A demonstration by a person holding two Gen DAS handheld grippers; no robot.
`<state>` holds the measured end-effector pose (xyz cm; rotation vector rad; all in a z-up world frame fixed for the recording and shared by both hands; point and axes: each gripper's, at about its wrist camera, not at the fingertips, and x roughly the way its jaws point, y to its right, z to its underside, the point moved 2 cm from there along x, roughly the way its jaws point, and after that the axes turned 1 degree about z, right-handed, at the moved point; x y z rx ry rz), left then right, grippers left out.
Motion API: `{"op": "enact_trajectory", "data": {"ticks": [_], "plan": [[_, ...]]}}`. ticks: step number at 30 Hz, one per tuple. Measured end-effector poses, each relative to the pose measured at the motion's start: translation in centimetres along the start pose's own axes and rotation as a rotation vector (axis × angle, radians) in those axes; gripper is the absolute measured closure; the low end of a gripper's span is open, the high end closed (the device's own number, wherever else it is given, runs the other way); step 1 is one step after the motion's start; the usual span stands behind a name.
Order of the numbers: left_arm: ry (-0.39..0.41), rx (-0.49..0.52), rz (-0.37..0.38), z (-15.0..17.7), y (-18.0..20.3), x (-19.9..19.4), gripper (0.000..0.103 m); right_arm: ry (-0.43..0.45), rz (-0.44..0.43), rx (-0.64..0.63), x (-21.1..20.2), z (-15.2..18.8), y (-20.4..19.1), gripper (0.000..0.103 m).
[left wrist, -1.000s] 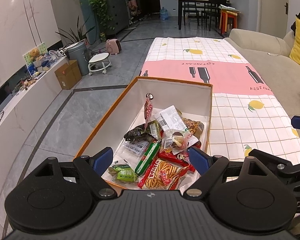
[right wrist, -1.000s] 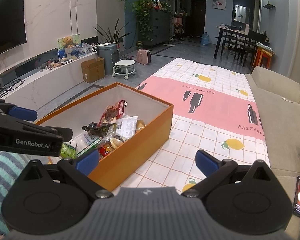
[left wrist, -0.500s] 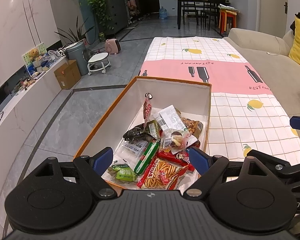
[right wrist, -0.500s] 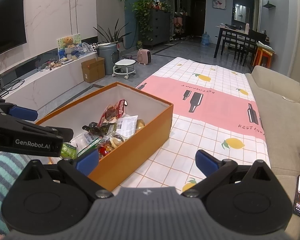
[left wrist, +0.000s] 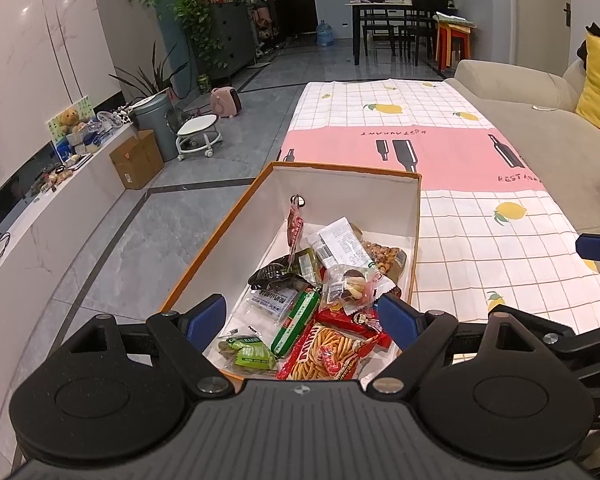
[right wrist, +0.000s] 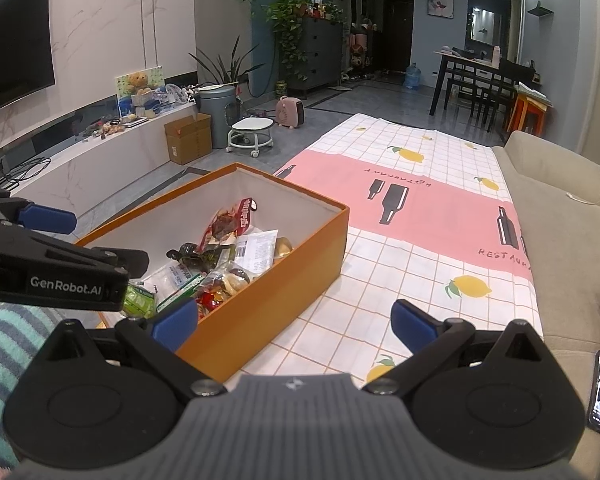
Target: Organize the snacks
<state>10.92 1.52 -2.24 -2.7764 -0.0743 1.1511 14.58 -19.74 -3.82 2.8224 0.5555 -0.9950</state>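
Change since a second ago: almost none; the left view has crept slightly nearer the box, the right view is unaltered.

Orange box (left wrist: 236, 216): open-topped, white inside, on the checked lemon-print cloth (left wrist: 480, 248) covering the surface, at its near-left corner.

Contents: snack packets heaped at the near end. Red packet of stick snacks (left wrist: 332, 354), green sausage-shaped packet (left wrist: 296, 322), small green packet (left wrist: 252, 356), clear bag of nuts (left wrist: 384, 254), white-labelled packet (left wrist: 340, 242), among others.

Left hand-held gripper (left wrist: 302, 318): fingers spread wide, empty, above the box's near end.

Right hand-held gripper (right wrist: 294, 326): fingers spread wide, empty, over the box's right wall and the cloth.

Beige sofa (right wrist: 572, 248): right of the cloth.
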Motion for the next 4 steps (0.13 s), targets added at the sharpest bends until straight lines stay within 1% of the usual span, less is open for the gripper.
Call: {"op": "enact_trajectory", "data": {"ticks": [4], "plan": [[0.001, -0.001, 0.001, 0.07, -0.04, -0.03, 0.003, 0.001, 0.001, 0.000, -0.01, -0.01, -0.02, 0.004]]}}
